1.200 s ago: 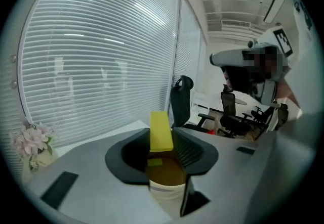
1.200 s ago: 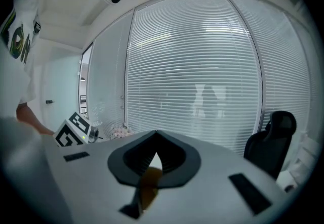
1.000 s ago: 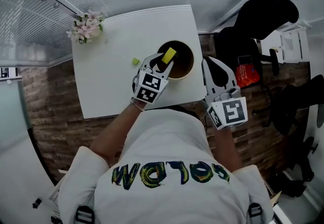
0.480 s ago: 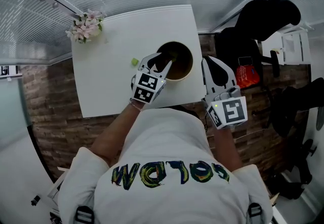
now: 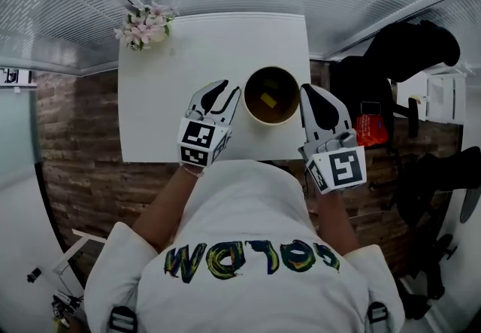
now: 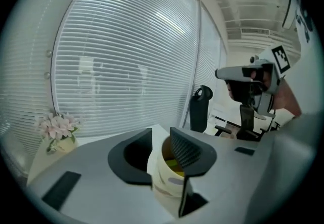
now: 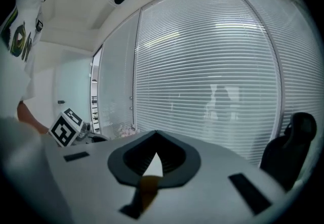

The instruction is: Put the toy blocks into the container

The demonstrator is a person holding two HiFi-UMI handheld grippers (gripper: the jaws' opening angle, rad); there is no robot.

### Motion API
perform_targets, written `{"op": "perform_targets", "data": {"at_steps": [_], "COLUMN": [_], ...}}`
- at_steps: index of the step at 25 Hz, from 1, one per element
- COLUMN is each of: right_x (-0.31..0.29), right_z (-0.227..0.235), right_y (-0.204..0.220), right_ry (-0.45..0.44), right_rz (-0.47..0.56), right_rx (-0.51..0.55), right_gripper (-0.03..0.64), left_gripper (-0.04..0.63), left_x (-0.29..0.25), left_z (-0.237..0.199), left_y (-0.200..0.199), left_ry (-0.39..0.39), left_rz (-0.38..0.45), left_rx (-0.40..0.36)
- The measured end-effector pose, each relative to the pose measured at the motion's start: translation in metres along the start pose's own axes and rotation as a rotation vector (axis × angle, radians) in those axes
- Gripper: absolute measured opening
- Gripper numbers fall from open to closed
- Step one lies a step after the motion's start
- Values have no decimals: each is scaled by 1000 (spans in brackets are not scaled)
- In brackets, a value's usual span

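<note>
Your left tongs [image 5: 222, 95] hover over the table's near half. Their jaws are closing with nothing pressed between them, and their own view shows only the cup through the gap. Your right tongs [image 5: 311, 101] hang at the table's right edge, jaws together and empty. Both point away from you, forearms reaching out from your chest, the left wrist turned slightly rightward.

The cup [image 5: 272, 70] stands between the two tongs and just beside each: to the right of the left tongs, to the left of the right. A yellow block [image 5: 269, 101] lies inside it, its long axis seemingly aslant to the table's edges.

No loose block shows on the table [image 5: 210, 46]; whether one hides beneath the left tongs cannot be told. Judged from this, neither hand has a clear target yet. Flowers [image 5: 146, 25] sit at the far left corner.
</note>
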State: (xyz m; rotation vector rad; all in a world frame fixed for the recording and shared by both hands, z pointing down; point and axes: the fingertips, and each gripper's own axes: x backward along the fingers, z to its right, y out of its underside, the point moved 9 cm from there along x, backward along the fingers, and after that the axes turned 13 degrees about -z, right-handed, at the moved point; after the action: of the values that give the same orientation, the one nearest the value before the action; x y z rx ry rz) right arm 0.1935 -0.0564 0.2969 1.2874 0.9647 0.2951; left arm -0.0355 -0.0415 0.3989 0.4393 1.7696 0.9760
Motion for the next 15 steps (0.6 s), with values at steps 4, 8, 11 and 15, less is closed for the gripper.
{"op": "perform_targets", "data": {"at_steps": [4, 8, 11, 15], "right_x": [-17, -32, -38, -41], "right_z": [-13, -26, -31, -33], "right_y": [-7, -15, -20, -21], "right_ry": [-67, -115, -135, -142], "right_rz": [5, 10, 10, 7], "right_rx": [13, 40, 55, 59], "right_gripper": [9, 9, 9, 9], "left_gripper": [121, 120, 121, 121], "left_x": [25, 42, 49, 50], "left_z": [-14, -28, -35, -40], "left_y": [-1, 1, 6, 14], "left_ry": [-61, -107, -128, -139], "left_rz": [38, 63, 59, 46], "left_rx": [31, 68, 90, 102]}}
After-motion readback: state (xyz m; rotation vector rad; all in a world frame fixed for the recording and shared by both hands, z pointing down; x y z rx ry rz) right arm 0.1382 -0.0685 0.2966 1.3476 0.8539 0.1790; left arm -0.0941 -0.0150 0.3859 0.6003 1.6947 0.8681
